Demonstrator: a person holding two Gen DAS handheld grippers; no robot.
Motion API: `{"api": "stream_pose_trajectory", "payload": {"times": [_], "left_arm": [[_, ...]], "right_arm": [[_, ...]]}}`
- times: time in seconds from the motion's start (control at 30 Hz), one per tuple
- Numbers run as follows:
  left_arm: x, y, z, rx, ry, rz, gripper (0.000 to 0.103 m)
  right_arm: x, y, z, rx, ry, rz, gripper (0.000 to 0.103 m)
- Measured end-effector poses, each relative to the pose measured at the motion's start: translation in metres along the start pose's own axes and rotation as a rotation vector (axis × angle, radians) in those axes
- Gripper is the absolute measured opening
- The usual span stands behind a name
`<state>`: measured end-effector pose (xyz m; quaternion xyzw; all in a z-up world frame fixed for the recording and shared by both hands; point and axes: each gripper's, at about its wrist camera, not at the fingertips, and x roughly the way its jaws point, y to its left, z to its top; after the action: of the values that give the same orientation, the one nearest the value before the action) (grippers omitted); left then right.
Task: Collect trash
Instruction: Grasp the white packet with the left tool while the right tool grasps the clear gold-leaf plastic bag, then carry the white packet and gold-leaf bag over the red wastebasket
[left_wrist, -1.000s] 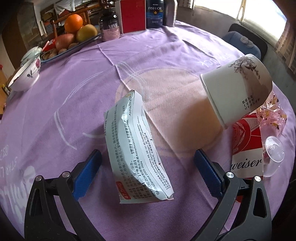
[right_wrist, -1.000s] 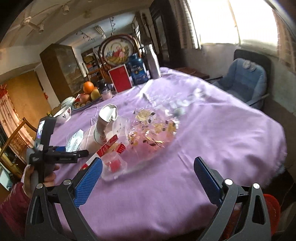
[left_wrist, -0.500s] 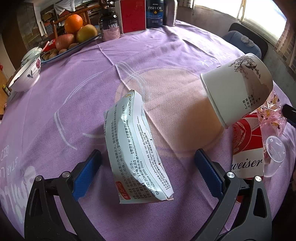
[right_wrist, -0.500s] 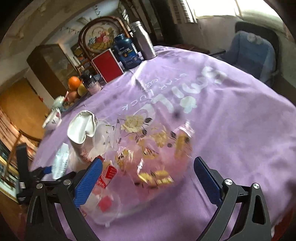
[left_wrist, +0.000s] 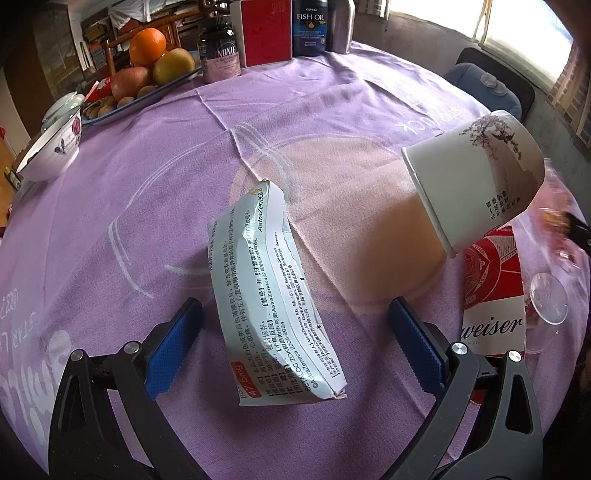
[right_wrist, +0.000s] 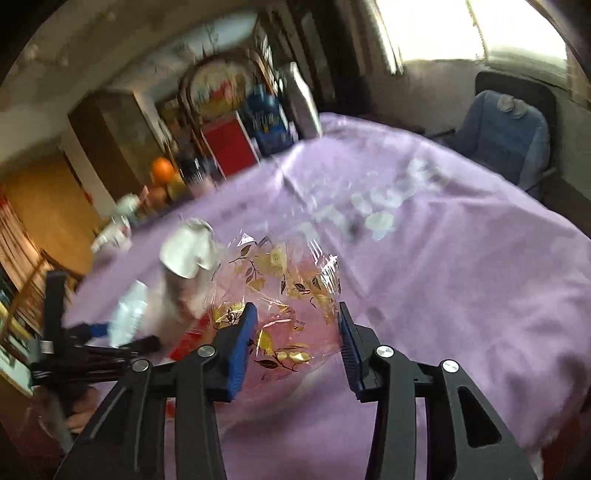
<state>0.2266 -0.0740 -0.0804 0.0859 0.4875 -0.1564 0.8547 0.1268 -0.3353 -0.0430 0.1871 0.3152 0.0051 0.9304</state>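
Observation:
My left gripper (left_wrist: 295, 345) stands open and still above the purple tablecloth (left_wrist: 155, 206). A crumpled white medicine box (left_wrist: 273, 291) lies between its fingers, untouched. To the right, a paper cup (left_wrist: 476, 177) is tipped on its side over a flattened red beer carton (left_wrist: 493, 291), beside a clear plastic lid (left_wrist: 546, 299). My right gripper (right_wrist: 295, 332) has its jaws closing around a clear cellophane wrapper (right_wrist: 284, 291) printed with gold flowers. The wrapper fills the gap between the blue pads (right_wrist: 240, 343). The right wrist view is blurred by motion.
A fruit tray (left_wrist: 144, 99) with an orange and apples, a bowl (left_wrist: 51, 147), a dark jar, a red box (left_wrist: 266, 33) and a fish oil bottle (left_wrist: 310, 26) line the table's far side. A blue chair (right_wrist: 509, 136) stands beyond the right edge.
My right gripper moved forward and down to the cellophane wrapper, and its jaws narrowed around it. The wrapper now blurs at the left view's right edge. The left gripper and the box stayed put.

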Motion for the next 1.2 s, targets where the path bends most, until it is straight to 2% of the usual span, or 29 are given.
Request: {"api": "stream_pose_trajectory", "payload": {"times": [0.1,0.2,0.3,0.33,0.37,0.4,0.43,0.47,0.53,0.67,0.87,1.03,1.2], "left_arm": [[-0.004,0.008,0.001,-0.046,-0.009,-0.035,0.096],[-0.006,0.016,0.003,-0.089,-0.019,-0.057,0.092],[-0.010,0.016,0.003,-0.094,-0.032,-0.037,0.076],[-0.011,0.016,0.003,-0.093,-0.037,-0.034,0.065],[-0.013,0.017,0.002,-0.096,-0.039,-0.039,0.055],[-0.014,0.017,0.002,-0.101,-0.040,-0.052,0.050],[-0.015,0.018,0.002,-0.108,-0.039,-0.071,0.037],[-0.016,0.019,0.002,-0.115,-0.038,-0.090,0.034],[-0.022,0.018,0.001,-0.123,-0.050,-0.121,0.034],[-0.049,0.005,-0.001,-0.082,-0.144,-0.133,0.034],[-0.089,-0.027,-0.007,-0.021,-0.261,-0.179,0.034],[-0.106,-0.077,-0.011,0.073,-0.278,-0.236,0.034],[-0.116,-0.134,-0.013,0.153,-0.271,-0.322,0.034]], "right_arm": [[-0.028,-0.007,-0.006,0.017,-0.057,-0.011,0.043],[-0.042,-0.014,-0.009,0.031,-0.064,-0.007,0.043],[-0.050,-0.017,-0.012,0.031,-0.071,-0.008,0.043],[-0.053,-0.018,-0.013,0.030,-0.076,-0.009,0.043],[-0.055,-0.017,-0.014,0.030,-0.080,-0.009,0.043],[-0.059,-0.018,-0.016,0.033,-0.090,-0.007,0.043],[-0.062,-0.018,-0.016,0.034,-0.097,-0.007,0.043],[-0.070,-0.020,-0.017,0.038,-0.113,-0.008,0.043],[-0.083,-0.023,-0.020,0.043,-0.136,-0.014,0.043],[-0.116,-0.038,-0.025,0.060,-0.194,-0.050,0.043],[-0.169,-0.072,-0.047,0.083,-0.248,-0.172,0.043],[-0.202,-0.122,-0.086,0.161,-0.238,-0.292,0.043],[-0.206,-0.174,-0.128,0.267,-0.179,-0.367,0.043]]}}
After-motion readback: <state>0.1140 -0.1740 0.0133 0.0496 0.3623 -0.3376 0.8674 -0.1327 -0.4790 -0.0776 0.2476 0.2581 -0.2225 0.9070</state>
